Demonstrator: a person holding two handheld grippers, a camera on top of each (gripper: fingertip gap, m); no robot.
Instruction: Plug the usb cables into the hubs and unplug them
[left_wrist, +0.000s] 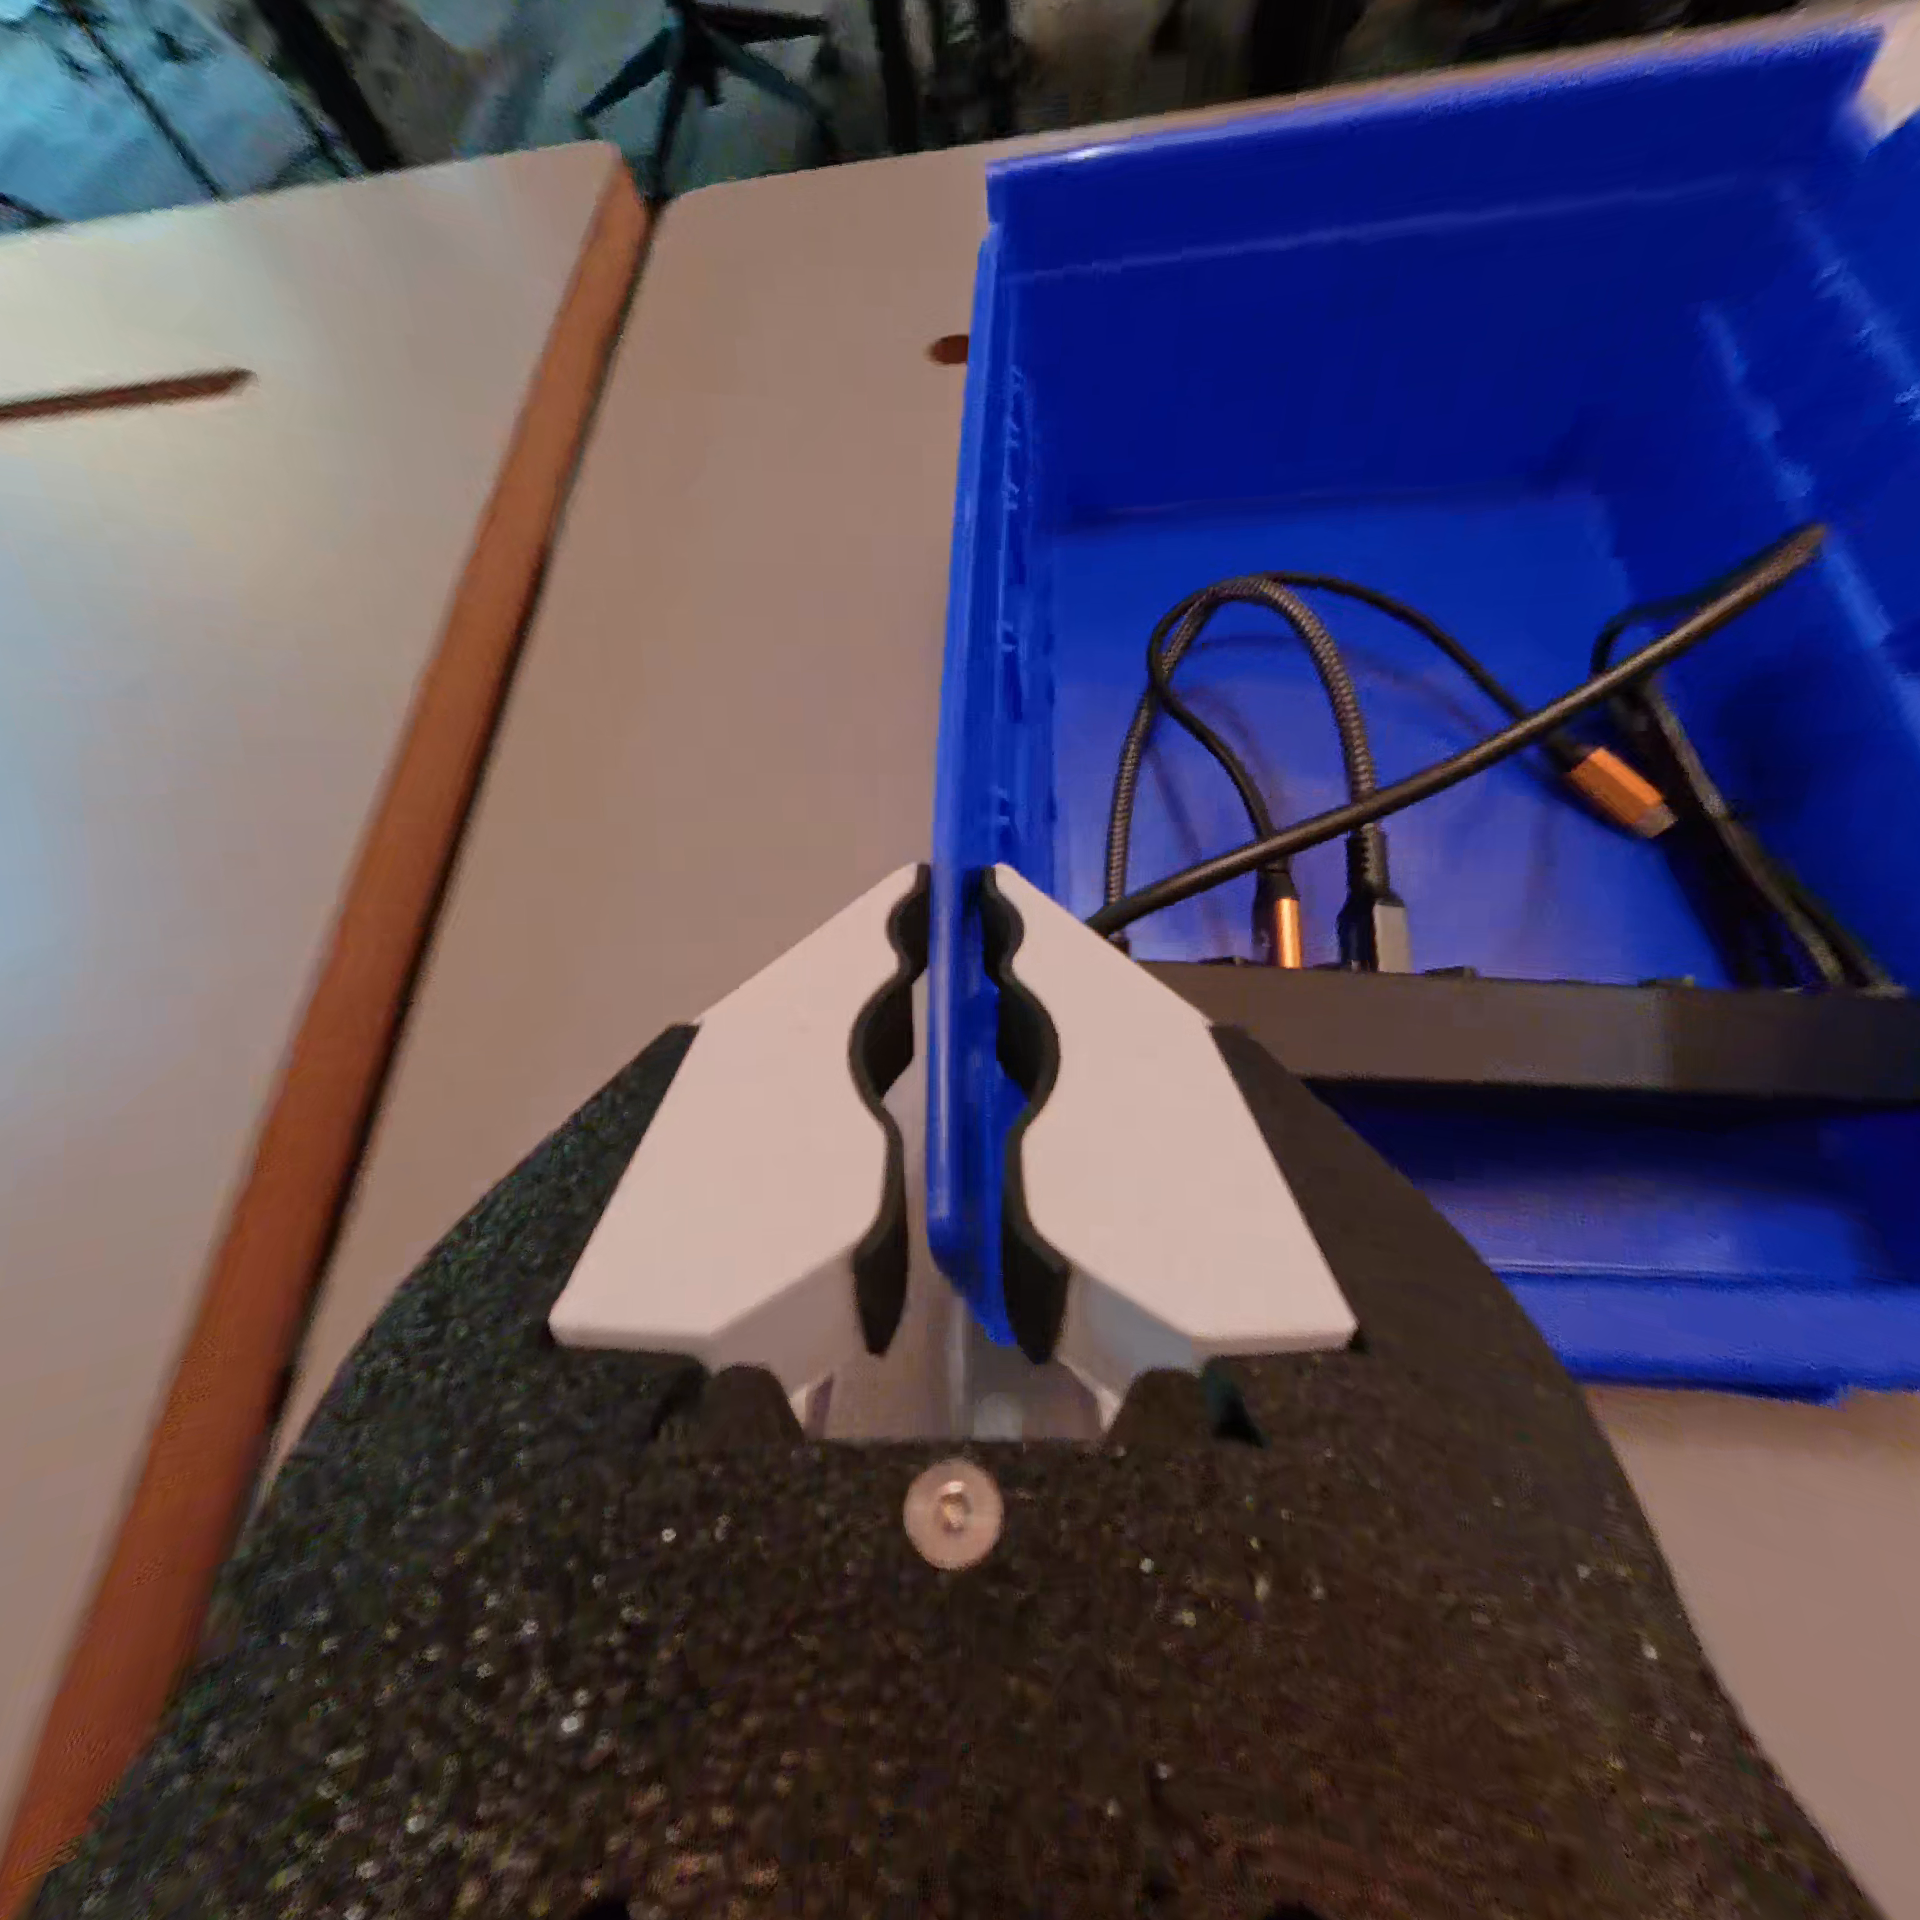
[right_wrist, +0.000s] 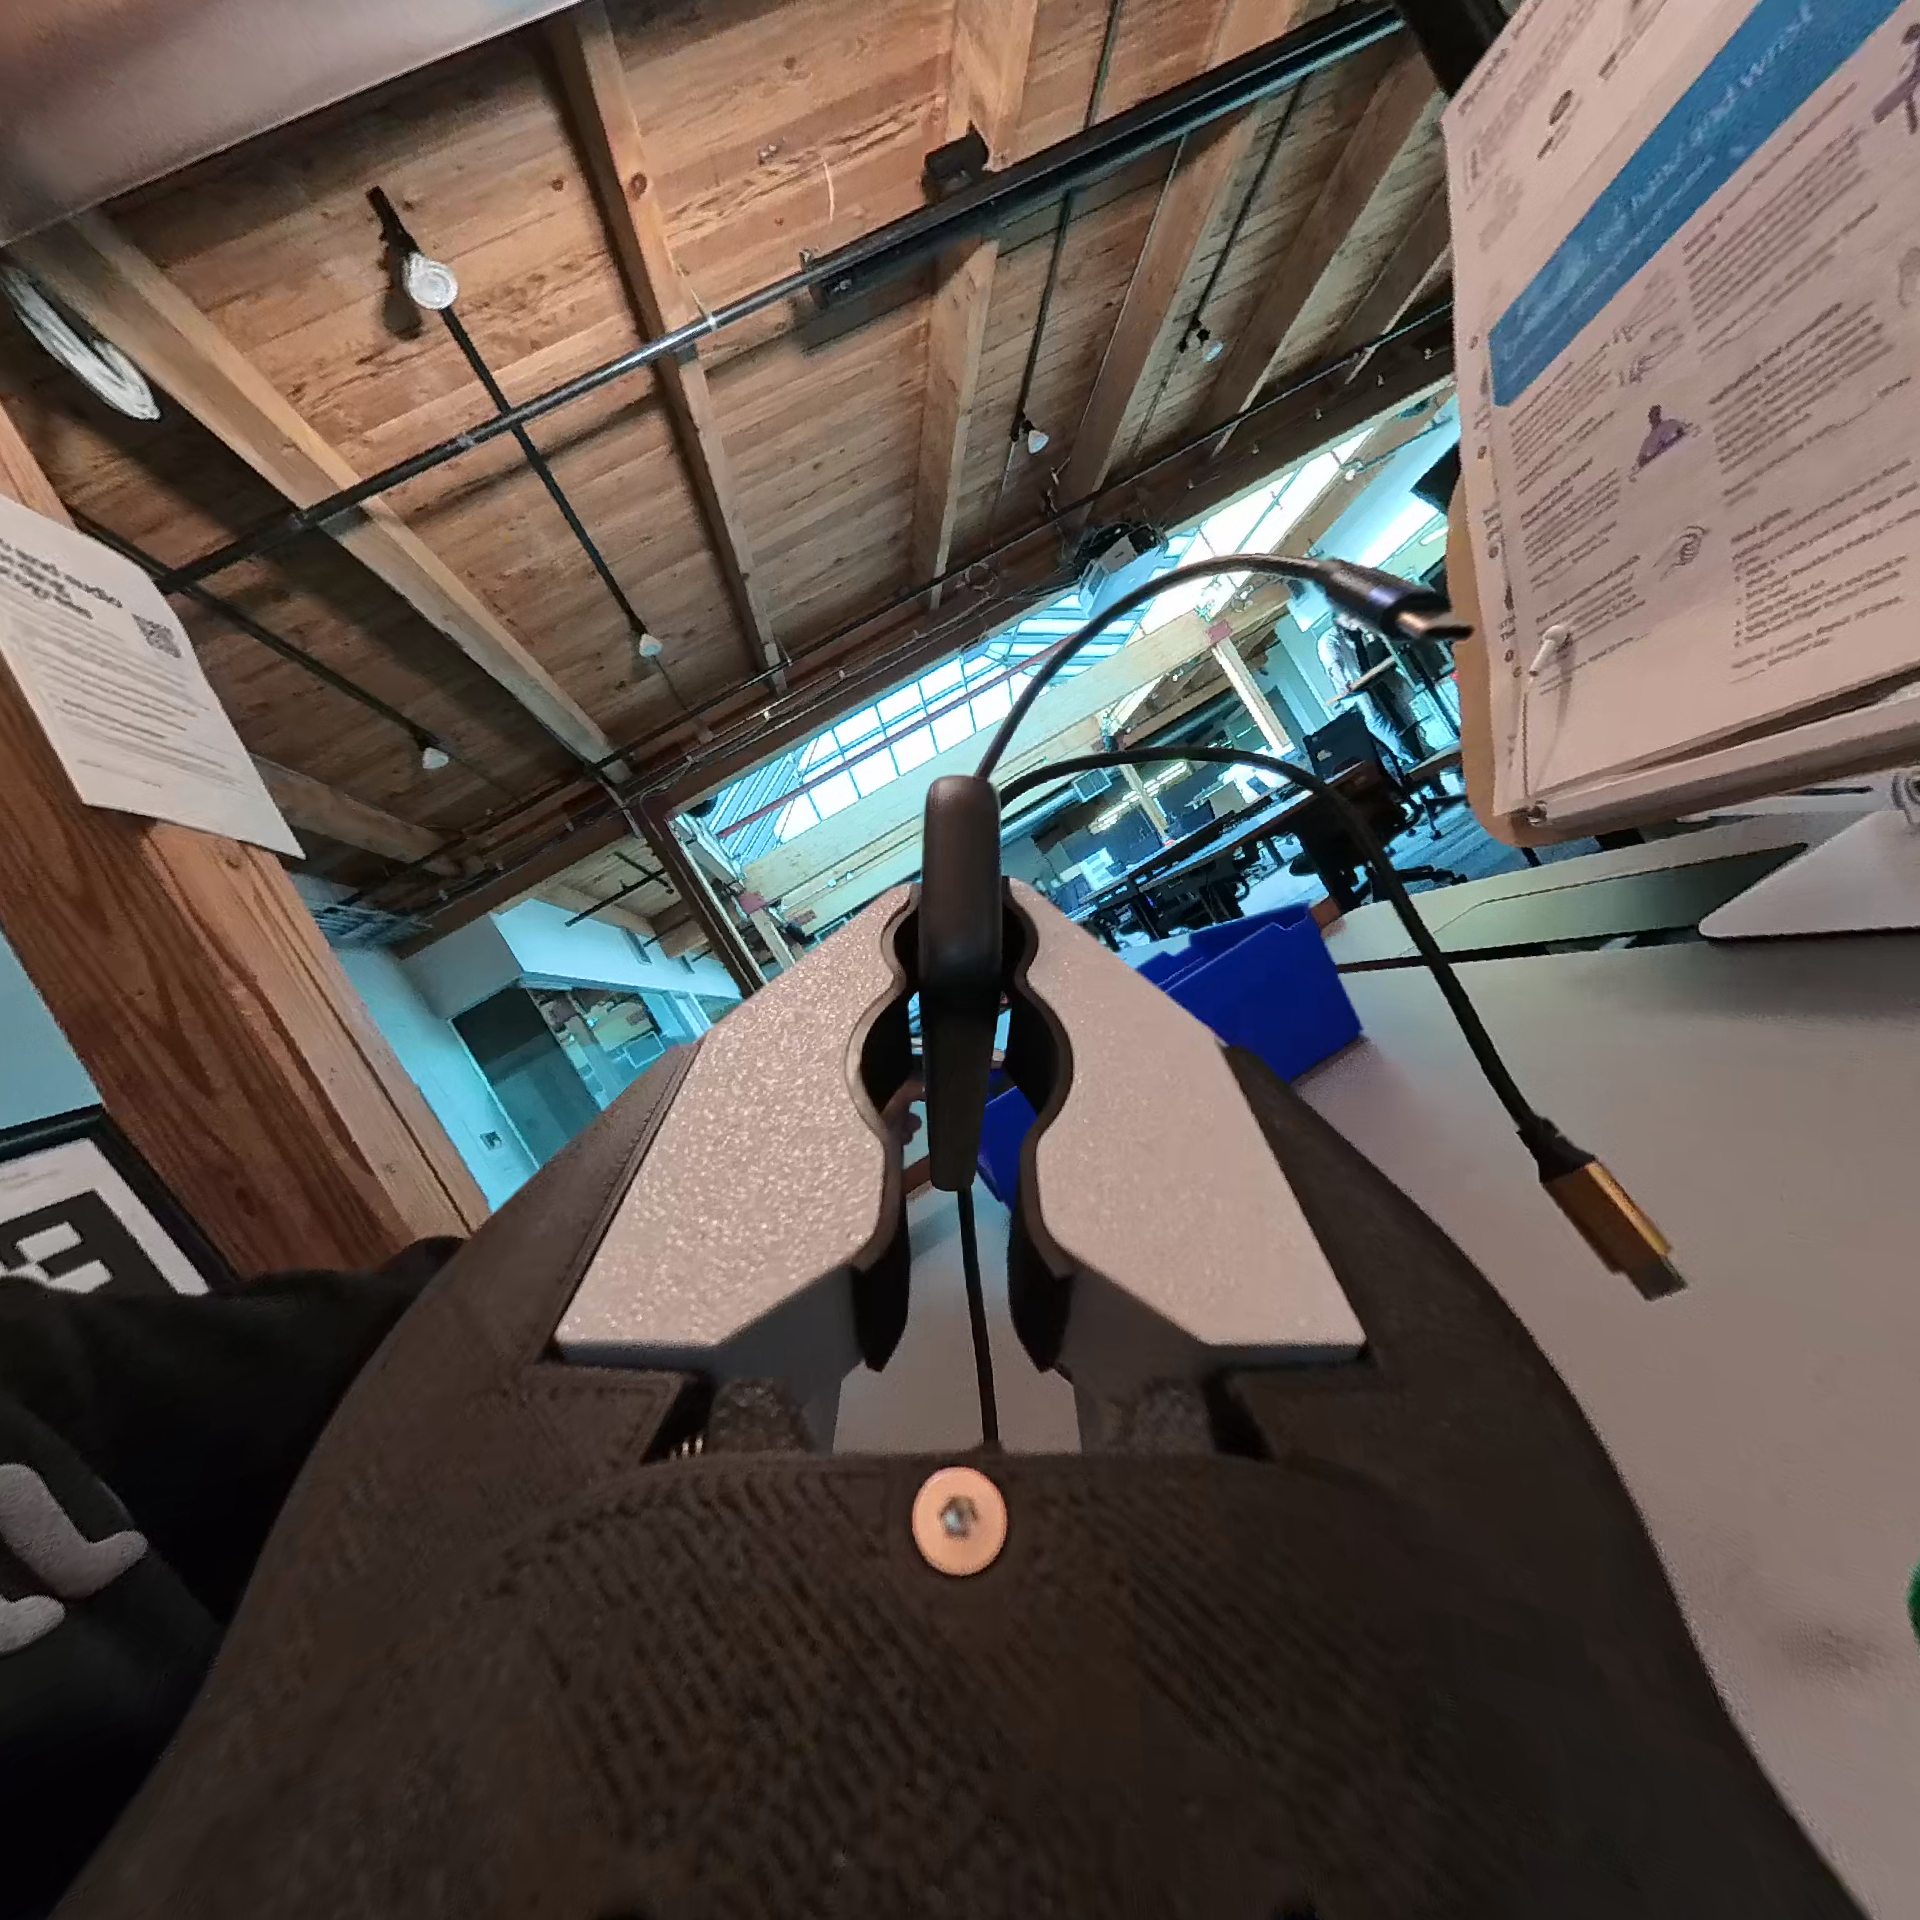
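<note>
Your left gripper (left_wrist: 951, 883) was pinching the near-left wall of the blue bin (left_wrist: 1455, 343), steadying it; inside lay a black hub (left_wrist: 1558, 1023) with two cables plugged in and a loose orange-tipped plug (left_wrist: 1616, 795) beside them. Your right gripper (right_wrist: 961, 904) was clamped on a small black hub (right_wrist: 958, 997), its long axis along the fingers, pointing up and away, two short leads dangling. You looked mid-task; next you'd need to bring that hub down toward the bin.
</note>
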